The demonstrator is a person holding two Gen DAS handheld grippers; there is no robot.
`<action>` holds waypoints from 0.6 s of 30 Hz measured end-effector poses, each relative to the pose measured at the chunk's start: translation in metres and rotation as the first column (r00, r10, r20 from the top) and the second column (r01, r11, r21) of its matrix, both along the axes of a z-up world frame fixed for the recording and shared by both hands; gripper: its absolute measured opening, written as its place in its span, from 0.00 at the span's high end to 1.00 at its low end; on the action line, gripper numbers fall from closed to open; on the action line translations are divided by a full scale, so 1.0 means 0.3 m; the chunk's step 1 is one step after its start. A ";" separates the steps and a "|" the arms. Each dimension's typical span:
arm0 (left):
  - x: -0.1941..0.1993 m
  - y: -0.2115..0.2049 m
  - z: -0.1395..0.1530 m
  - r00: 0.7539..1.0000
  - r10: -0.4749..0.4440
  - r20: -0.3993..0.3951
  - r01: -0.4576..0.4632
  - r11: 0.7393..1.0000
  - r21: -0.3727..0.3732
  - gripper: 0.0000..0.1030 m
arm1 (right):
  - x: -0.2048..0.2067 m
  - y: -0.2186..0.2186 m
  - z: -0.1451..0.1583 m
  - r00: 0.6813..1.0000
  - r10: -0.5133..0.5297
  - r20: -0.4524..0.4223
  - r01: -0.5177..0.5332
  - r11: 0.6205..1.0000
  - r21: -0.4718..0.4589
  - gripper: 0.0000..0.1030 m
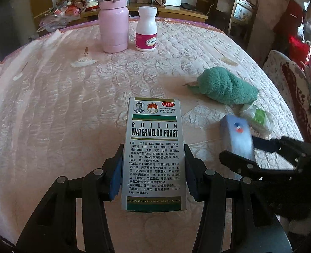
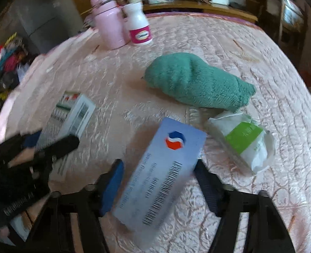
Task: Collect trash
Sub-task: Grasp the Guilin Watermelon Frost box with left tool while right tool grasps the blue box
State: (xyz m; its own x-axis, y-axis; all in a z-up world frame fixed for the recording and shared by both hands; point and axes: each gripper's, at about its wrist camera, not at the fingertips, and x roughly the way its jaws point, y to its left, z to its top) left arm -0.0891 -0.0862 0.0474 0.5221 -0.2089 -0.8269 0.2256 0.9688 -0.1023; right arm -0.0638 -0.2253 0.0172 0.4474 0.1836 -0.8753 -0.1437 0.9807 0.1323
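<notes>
Trash items on the pink quilted bedspread [image 1: 60, 109]: two cartons, one per gripper. Left gripper [image 1: 153, 168], bottom centre of its own view, is clamped on the white watermelon frost carton [image 1: 154, 147]; both blue pads press its long sides and the carton points toward the top of the frame. Right gripper [image 2: 157, 179], bottom centre of the right wrist view, has the pale blue carton [image 2: 161, 168] between its fingers, lying diagonally; the right pad touches its edge, the left pad appears a sliver off, though blur makes firm contact uncertain. Green plush toy [image 2: 197, 84] lies mid-frame, upper right of the blue carton. White-and-green tissue packet [image 2: 244, 141] sits just right of that carton. Pink flask [image 1: 113, 21] and white pill bottle [image 1: 146, 29] stand side by side, top centre.
</notes>
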 end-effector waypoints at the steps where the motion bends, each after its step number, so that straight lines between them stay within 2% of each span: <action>1: -0.004 -0.005 0.004 1.000 -0.003 0.003 0.003 1.000 -0.002 0.53 | -0.014 -0.002 0.001 1.000 0.017 0.002 -0.017 1.000 -0.001 0.47; 6: -0.034 -0.045 0.024 1.000 -0.029 0.011 0.029 0.999 -0.021 0.53 | -0.111 -0.087 0.036 0.997 0.071 -0.001 -0.071 0.997 0.036 0.51; 9: -0.054 -0.086 0.029 0.999 -0.051 0.018 0.051 0.999 -0.017 0.53 | -0.162 -0.128 0.033 0.993 0.113 -0.042 -0.114 0.993 -0.018 0.51; 14: -0.081 -0.150 0.023 0.997 -0.074 0.004 0.074 0.997 -0.020 0.53 | -0.223 -0.203 0.017 0.997 0.052 -0.049 -0.055 0.996 -0.069 0.48; 18: -0.106 -0.180 0.031 0.996 -0.085 0.008 0.085 0.996 -0.018 0.53 | -0.302 -0.223 0.010 0.999 0.019 -0.029 -0.020 0.999 -0.040 0.45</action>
State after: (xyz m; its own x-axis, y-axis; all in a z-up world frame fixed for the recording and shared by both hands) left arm -0.1209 -0.1403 0.0567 0.5075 -0.2678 -0.8190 0.3077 0.9441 -0.1180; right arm -0.1545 -0.2921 0.0202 0.4186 0.1567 -0.8946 -0.1593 0.9824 0.0975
